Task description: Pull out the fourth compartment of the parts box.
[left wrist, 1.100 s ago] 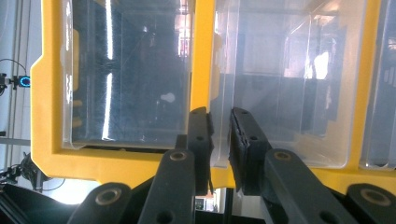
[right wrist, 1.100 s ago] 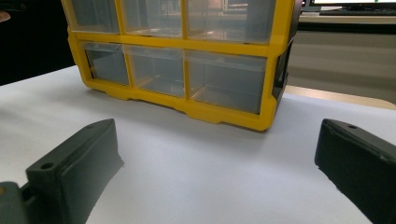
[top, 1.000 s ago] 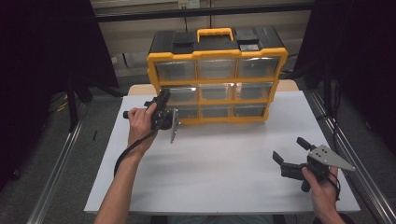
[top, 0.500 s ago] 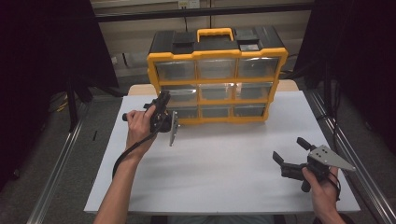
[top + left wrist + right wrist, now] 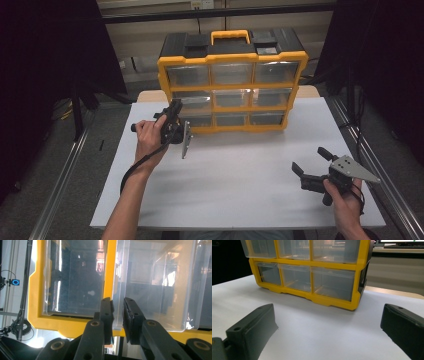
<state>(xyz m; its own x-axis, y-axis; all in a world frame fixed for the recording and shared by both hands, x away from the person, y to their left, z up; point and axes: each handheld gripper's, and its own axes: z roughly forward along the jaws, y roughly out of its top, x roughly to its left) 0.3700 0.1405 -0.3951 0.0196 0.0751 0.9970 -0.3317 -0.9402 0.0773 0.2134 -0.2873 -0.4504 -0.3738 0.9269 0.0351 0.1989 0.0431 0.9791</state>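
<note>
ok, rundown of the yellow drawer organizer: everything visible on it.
The drawer organizer is a yellow plastic frame with a black top, a yellow carry handle and two black latches. It holds three rows of three clear plastic drawers, which look empty. It stands upright at the back of the white table, front toward the person. The left gripper is clamped on the thin front lip of a clear drawer, apparently at the cabinet's lower left. Nothing else touches it.

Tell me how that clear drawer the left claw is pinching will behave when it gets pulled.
The clear drawer looks thin-walled and empty, so probably light and easy to slide. The left claw grips only its narrow glossy lip, so it may flex or slip. The yellow organizer stands tall and upright; a hard tug might drag or tip it.
</note>
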